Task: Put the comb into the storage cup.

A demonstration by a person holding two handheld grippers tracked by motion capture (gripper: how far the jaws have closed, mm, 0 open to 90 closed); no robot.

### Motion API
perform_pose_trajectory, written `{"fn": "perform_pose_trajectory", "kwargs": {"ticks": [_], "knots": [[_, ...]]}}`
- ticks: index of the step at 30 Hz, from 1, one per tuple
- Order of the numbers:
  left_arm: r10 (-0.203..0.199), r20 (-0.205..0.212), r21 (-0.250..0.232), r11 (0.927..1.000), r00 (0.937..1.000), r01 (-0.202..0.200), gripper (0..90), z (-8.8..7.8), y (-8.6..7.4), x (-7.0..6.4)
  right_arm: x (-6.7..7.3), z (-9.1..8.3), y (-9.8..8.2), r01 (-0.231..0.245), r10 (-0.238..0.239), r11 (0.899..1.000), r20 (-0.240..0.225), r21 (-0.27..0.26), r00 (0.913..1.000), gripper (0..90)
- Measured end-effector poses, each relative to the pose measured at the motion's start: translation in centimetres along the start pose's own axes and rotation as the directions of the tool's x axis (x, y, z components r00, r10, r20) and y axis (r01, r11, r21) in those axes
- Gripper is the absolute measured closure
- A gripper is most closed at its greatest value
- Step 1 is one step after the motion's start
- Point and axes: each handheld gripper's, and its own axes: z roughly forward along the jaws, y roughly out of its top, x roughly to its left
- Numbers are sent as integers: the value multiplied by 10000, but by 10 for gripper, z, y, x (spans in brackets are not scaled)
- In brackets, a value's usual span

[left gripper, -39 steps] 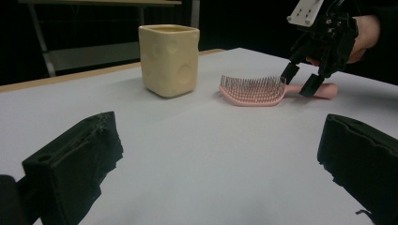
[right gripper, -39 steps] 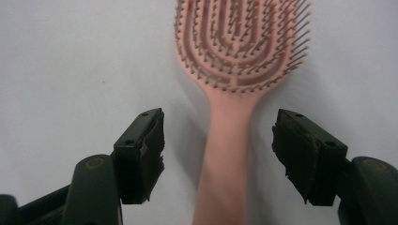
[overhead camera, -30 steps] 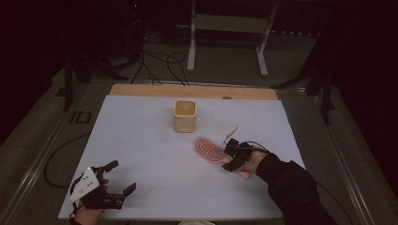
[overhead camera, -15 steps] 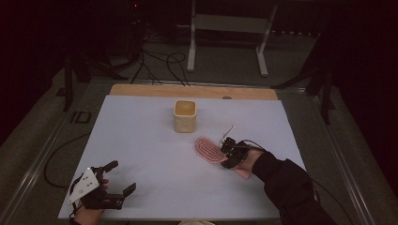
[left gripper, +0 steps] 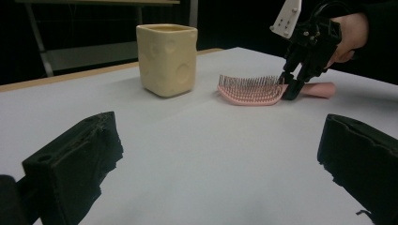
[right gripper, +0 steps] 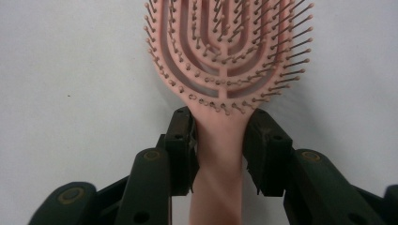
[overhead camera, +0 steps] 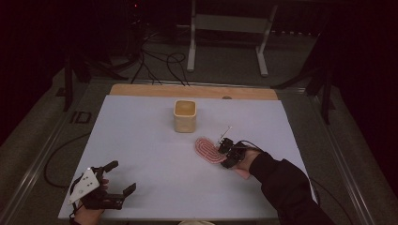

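Right tongs have just closed, grasping the hairbrush handle — cup nearby.

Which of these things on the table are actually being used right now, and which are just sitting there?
In use:
- pink hairbrush, lying bristles up on the table
- right gripper, jaws just closing on the brush's neck, where handle meets head

Sitting by:
- cream cup, standing apart behind the brush
- left gripper, open, holding nothing, near the table's front edge
- white table
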Motion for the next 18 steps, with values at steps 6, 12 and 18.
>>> {"fn": "perform_pose_trajectory", "kwargs": {"ticks": [6, 12, 18], "knots": [[-24, -26, -6, 10000, 10000, 24, 1, 0, 0, 0, -1, 0, 1, -30, 30, 10000, -19, 89, 10000, 656], [-14, -46, 38, 10000, 10000, 14, 1, 0, 0, 0, 0, 1, 2, -112, 113, 9997, -4, 228, 9999, 668], [-10, -44, 80, 10000, 10000, 11, 1, 0, -1, 0, 2, 1, 3, -2, 2, 9996, -1, 296, 10000, 696]]}}
